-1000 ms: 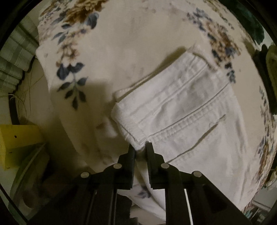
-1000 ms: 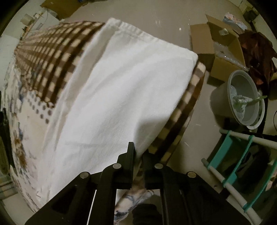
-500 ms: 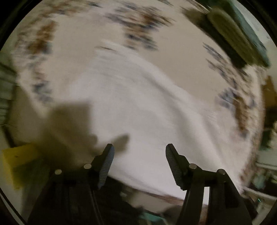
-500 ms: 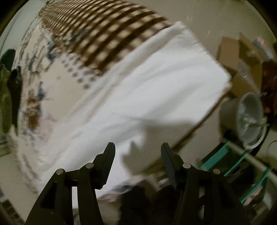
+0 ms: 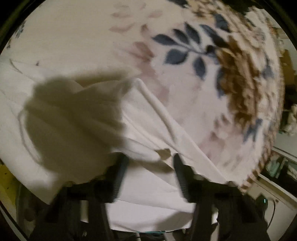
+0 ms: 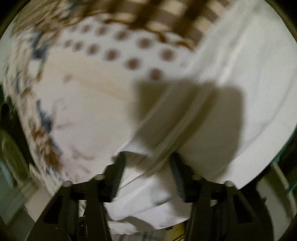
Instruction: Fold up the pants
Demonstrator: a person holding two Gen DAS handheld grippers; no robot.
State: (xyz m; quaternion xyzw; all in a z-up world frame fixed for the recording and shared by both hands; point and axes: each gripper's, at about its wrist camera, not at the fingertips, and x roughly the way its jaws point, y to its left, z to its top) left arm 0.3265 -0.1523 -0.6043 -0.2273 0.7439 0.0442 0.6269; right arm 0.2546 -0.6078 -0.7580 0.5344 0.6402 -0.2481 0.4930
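White cloth fills both views: the pants [image 5: 148,185] lie flat on a floral-printed surface [image 5: 92,37]. The left hand-held gripper [image 5: 148,159] hovers low over a seamed edge with its jaws spread wide, gripping nothing. The right hand-held gripper [image 6: 147,157] is likewise wide apart over the pants [image 6: 232,92], empty. This looks like a regrasp between folds; next, each should probably close on an edge before lifting it over.

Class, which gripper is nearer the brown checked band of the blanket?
Right. The right gripper hovers open over white pants just below the brown checked band; the left gripper faces blue-leaf floral blanket.
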